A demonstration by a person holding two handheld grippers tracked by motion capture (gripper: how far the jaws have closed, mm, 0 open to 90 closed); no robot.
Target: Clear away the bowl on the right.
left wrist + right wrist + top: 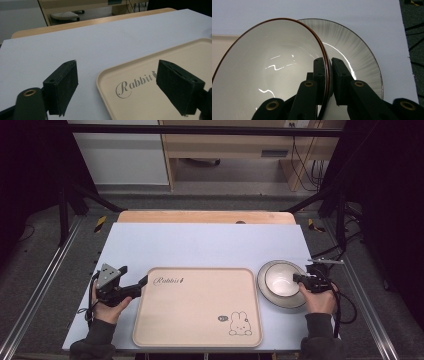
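A white bowl [279, 281] with a thin brown rim sits inside a grey-rimmed plate [266, 292] at the right of the table. My right gripper [299, 279] is shut on the bowl's [269, 67] near-right rim, one jaw inside and one outside, with the plate [359, 52] beneath and behind it. A beige tray [197, 306] printed with a rabbit and the word "Rabbit" lies in the middle. My left gripper [142, 285] stands open at the tray's [160, 100] upper left corner, its jaws straddling the corner without touching it.
A white mat [200, 245] covers the wooden table [205, 216]. A metal frame and rails [45, 280] run along both sides, with cables on the floor at the right [345, 250].
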